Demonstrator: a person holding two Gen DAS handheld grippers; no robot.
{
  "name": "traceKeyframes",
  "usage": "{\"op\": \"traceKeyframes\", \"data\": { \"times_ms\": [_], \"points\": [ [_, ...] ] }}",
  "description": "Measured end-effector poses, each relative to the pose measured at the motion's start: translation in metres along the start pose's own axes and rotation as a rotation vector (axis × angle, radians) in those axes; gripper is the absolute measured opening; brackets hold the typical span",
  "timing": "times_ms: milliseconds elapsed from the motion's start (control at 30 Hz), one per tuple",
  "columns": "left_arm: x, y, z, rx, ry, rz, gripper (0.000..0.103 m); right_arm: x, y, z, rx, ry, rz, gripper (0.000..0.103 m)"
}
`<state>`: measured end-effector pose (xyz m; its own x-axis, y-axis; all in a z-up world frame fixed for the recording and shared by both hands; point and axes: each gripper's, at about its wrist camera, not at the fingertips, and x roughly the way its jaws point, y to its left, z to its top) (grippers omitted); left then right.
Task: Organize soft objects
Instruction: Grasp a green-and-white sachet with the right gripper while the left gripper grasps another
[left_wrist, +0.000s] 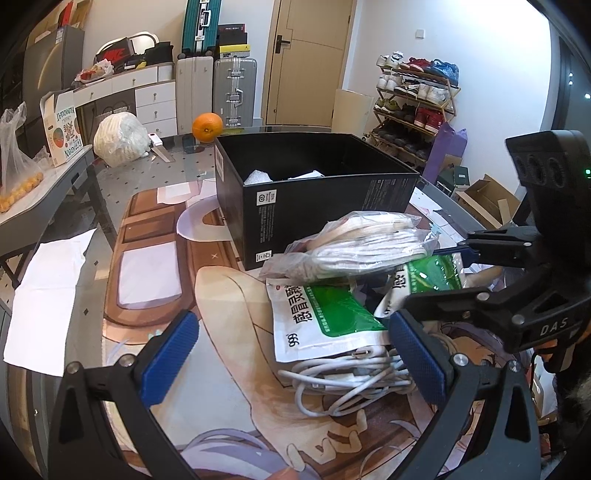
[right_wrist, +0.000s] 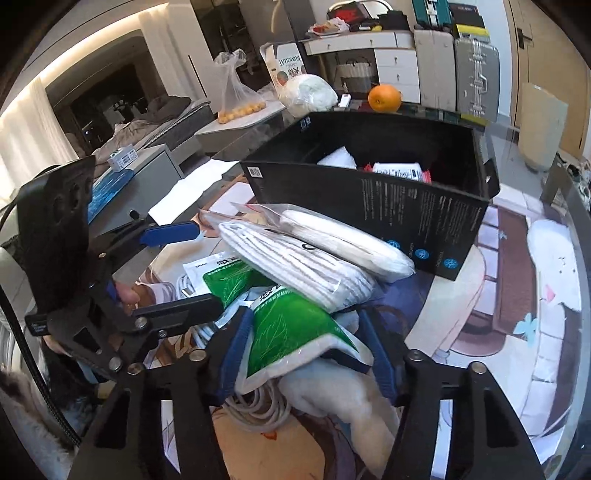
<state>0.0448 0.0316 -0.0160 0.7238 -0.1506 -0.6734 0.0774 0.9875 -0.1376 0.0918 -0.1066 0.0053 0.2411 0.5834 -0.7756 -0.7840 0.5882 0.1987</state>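
Black box holds a few items; pile remains on worktop. My right tongs clench a green sachet; left tongs released, empty.

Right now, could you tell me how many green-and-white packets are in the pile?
2: one green-and-white packet between the right hand-held gripper's pads, another flat on the mat beside it. More may be hidden underneath.

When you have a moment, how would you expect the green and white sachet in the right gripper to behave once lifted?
The green and white sachet already bows between the right gripper pads, so probably floppy. Its glossy film may slip. The bagged white items resting on it would likely slide off.
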Motion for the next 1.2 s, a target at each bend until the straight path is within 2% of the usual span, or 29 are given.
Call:
{"op": "traceKeyframes", "data": {
  "times_ms": [200,467,700,833,900,967,1067,1200],
  "points": [
    [0.0,-0.001,0.001,0.002,0.0,0.003,0.103,-0.023,-0.001,-0.008,-0.008,-0.04,0.012,0.048],
    [0.005,-0.005,0.005,-0.027,0.023,-0.011,0.103,-0.046,-0.011,-0.007,0.008,-0.094,0.019,0.048],
    [0.02,-0.007,0.012,-0.042,0.074,0.019,0.101,-0.058,-0.014,-0.005,0.01,-0.119,0.009,0.048],
    [0.03,-0.006,0.011,-0.05,0.121,0.012,0.086,-0.059,-0.016,-0.005,0.017,-0.121,0.008,0.048],
    [0.03,-0.007,0.011,-0.051,0.118,0.013,0.078,-0.058,-0.017,-0.004,0.016,-0.121,0.008,0.048],
    [0.03,-0.009,0.011,-0.04,0.119,0.002,0.061,-0.058,-0.017,-0.003,0.017,-0.121,0.007,0.048],
    [0.025,-0.015,0.008,-0.014,0.1,-0.021,0.054,-0.059,-0.018,-0.004,0.016,-0.124,-0.002,0.048],
    [0.016,-0.013,0.006,-0.027,0.073,-0.049,0.05,-0.062,-0.02,-0.004,0.021,-0.131,-0.008,0.048]
  ]
}}
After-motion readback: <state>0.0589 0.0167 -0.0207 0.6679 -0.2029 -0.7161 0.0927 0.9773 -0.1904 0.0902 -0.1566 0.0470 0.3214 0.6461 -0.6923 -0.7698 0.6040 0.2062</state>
